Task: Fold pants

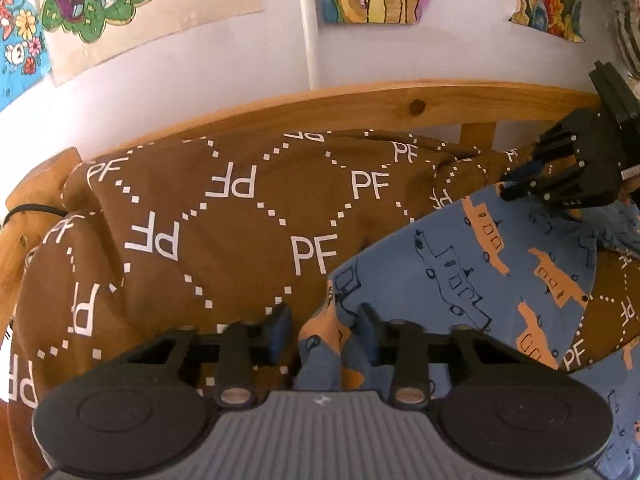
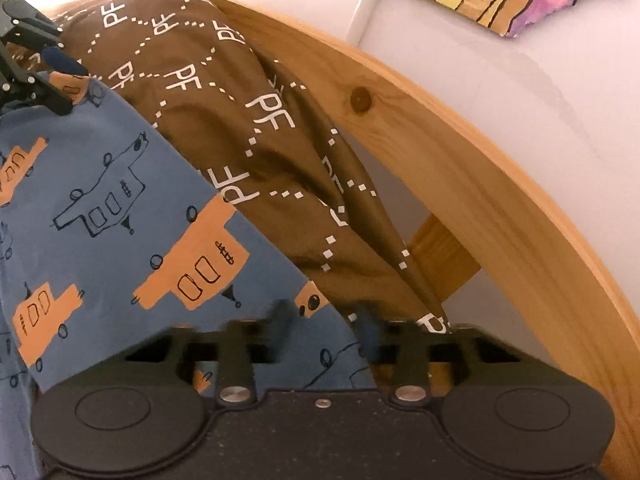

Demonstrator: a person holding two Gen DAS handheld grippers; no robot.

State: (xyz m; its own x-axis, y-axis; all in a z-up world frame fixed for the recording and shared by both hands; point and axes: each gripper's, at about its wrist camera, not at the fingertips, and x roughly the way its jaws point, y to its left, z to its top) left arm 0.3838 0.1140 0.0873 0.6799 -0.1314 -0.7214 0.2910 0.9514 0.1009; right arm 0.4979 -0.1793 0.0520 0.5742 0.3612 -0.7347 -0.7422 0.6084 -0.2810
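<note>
On the brown bedcover (image 1: 224, 216), we pinch the blue pants (image 1: 460, 264) in both grippers: left fingers (image 1: 362, 330) narrow on a fold, right fingers (image 2: 366, 328) closed on fabric.

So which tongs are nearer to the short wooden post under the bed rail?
Right. The right tongs are just beside the post; the left tongs are far across the pants.
</note>
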